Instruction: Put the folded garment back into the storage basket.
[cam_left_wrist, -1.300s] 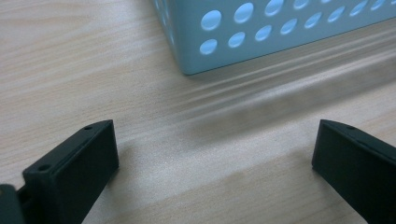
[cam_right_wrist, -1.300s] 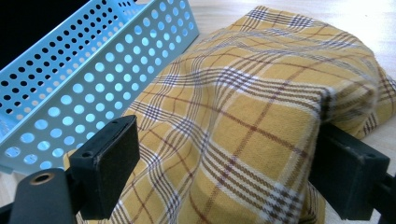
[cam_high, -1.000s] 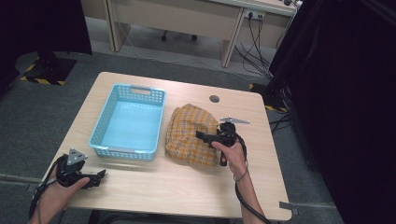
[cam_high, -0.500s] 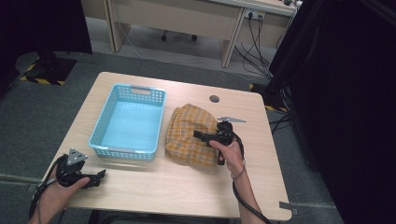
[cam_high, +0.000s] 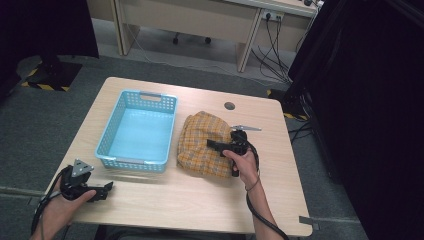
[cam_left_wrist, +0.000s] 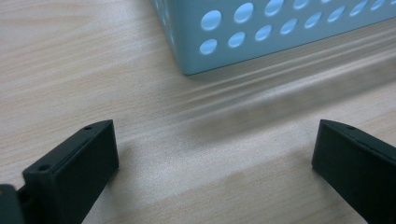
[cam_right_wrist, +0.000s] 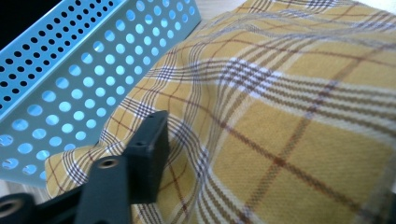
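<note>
that yellow plaid cloth (cam_high: 202, 145) looks soft and floppy, so the right gripper (cam_high: 216, 145), jaws just closing into it, should pinch a raised fold; left gripper (cam_high: 106, 189) idles open.

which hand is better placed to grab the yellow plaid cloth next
Right. The right tool sits on the yellow plaid cloth, its jaws just closing with fabric between them. The left tool rests open on the table at the near left corner, with the blue basket between it and the cloth.
</note>
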